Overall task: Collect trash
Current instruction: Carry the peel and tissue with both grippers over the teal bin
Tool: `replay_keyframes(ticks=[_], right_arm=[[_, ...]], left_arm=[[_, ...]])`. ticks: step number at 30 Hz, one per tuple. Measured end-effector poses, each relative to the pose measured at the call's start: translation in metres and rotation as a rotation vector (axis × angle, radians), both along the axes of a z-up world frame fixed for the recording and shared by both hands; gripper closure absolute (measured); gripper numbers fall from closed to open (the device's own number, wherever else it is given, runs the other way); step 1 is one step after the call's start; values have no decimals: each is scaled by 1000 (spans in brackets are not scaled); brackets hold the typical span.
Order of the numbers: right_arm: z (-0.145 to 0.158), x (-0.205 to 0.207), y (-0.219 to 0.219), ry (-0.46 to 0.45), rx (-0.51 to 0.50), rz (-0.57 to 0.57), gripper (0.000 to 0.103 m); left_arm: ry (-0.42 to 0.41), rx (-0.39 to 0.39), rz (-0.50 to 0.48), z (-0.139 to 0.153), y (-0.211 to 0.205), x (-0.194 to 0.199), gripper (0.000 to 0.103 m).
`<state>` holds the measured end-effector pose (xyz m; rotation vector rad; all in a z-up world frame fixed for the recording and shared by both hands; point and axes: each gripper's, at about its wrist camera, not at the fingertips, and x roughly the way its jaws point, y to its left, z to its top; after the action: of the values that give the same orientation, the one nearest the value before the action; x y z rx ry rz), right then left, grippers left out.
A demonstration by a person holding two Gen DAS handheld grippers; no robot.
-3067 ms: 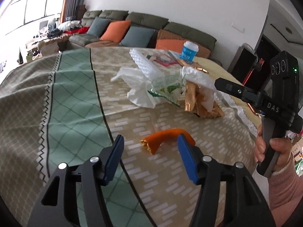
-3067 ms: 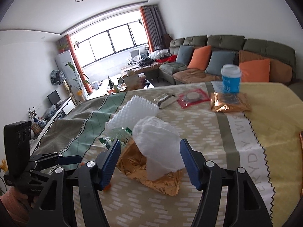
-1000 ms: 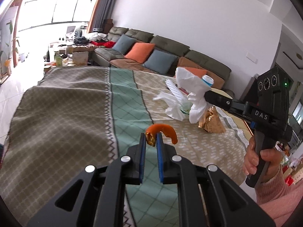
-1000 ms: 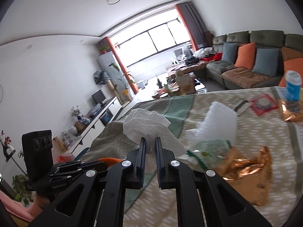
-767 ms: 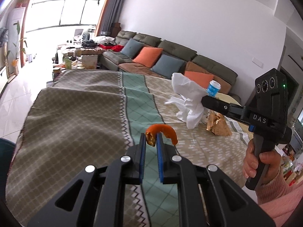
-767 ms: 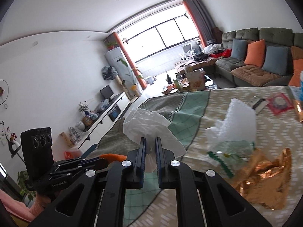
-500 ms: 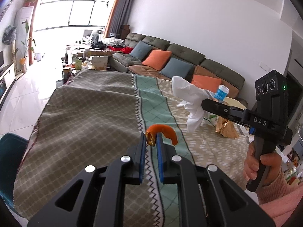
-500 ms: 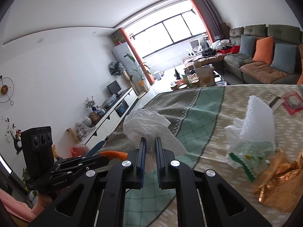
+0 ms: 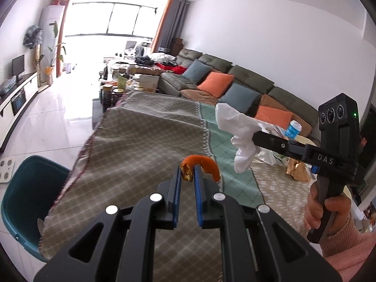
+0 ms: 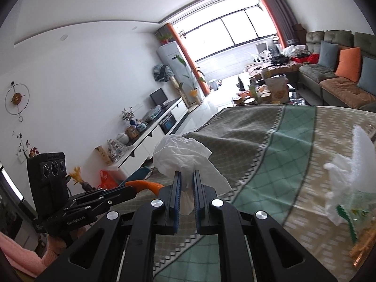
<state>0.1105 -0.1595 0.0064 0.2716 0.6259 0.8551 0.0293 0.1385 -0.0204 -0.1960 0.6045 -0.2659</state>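
Over the last few seconds we had gone from two wide-open claws hovering over litter on the worktop [image 9: 145, 141] to two loaded ones: our left claw [image 9: 187, 176] was pinched narrow on the orange peel [image 9: 202, 162], and our right claw [image 10: 186, 183] was clamped just as narrow on the crumpled white tissue [image 10: 183, 155]. Both pieces had come up off the patterned cloth, and both views had swung away from the sofa end toward the window end, so that the teal bin [image 9: 28, 188] on the floor beside the worktop's corner had come into the left wrist view. We judged that the picking step was done for these two items and that the carry to the bin was under way, with the drop not yet made; the bin lay low and to the left of the left claw. The peel was held by one ragged end, its long axis arching up from the pads and curling over to the right, with the free tip pointing downward. The tissue had no firm axis: it billowed above the pads in the right wrist view, and in the left wrist view a tail hung below them. More trash, a clear plastic bag [image 10: 347, 176] and a gold foil wrapper [image 9: 297, 170], was left on the cloth.
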Motion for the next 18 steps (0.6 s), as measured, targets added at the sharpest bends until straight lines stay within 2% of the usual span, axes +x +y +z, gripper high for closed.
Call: replay_keyframes(ticks=[18], right_arm=[[4,-1,80,11,-11,199,93]], left_arm=[[-26,-3,237,11,82,-32,91]])
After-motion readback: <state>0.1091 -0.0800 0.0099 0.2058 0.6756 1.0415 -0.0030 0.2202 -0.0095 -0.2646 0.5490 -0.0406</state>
